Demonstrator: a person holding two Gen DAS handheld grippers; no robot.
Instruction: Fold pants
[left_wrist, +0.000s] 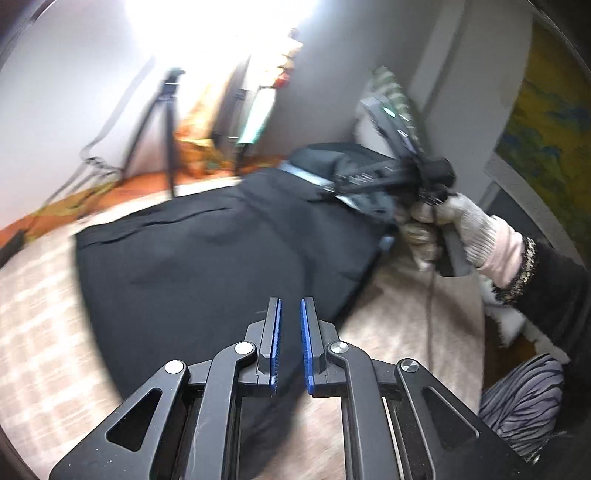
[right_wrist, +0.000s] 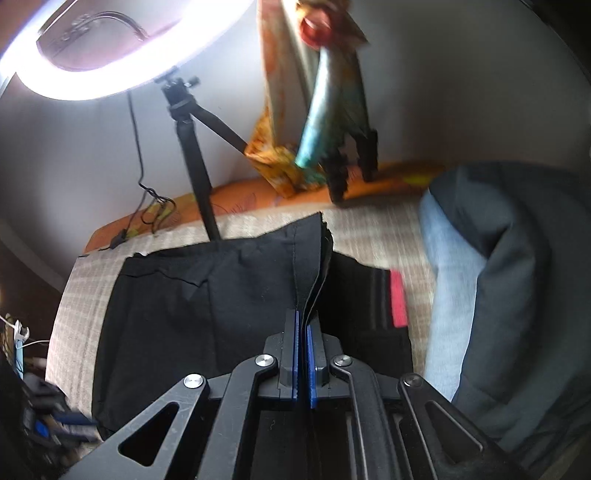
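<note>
Nearest the left wrist camera, the left gripper (left_wrist: 290, 314) has its two blue-padded fingers spread a little apart with nothing between them, poised over the near edge of the black pants (left_wrist: 207, 258). Seen by the right wrist camera, the right gripper (right_wrist: 302, 332) is pressed together on a raised, layered fold of the pants (right_wrist: 166, 314), the cloth standing up out of the jaws in a thin ridge. The pants lie spread across the bed (right_wrist: 77, 295), which has a pale checked cover that looks soft and giving. The risks, as a judgement: only a narrow strip of several layers is pinched, so a hard pull could let the inner layers slip free and spoil the fold; with the left gripper holding nothing, the far side may drag and bunch on the cover; both views are blurred, which suggests quick motion and makes a skewed fold more likely. Just beside the pants to the right sits a pile of dark and light-blue clothes (right_wrist: 498, 295), near enough to be snagged. In the left view a gloved hand (left_wrist: 454, 221) grips the right tool's handle. Farther back, a black tripod (right_wrist: 195, 166) stands at the bed's far edge, close to the pants and liable to be knocked, with a cable (right_wrist: 138, 147) hanging by it. Above it glows a ring light (right_wrist: 122, 70). An orange patterned cloth (right_wrist: 280, 162) hangs on the pale wall (right_wrist: 461, 92) behind.
</note>
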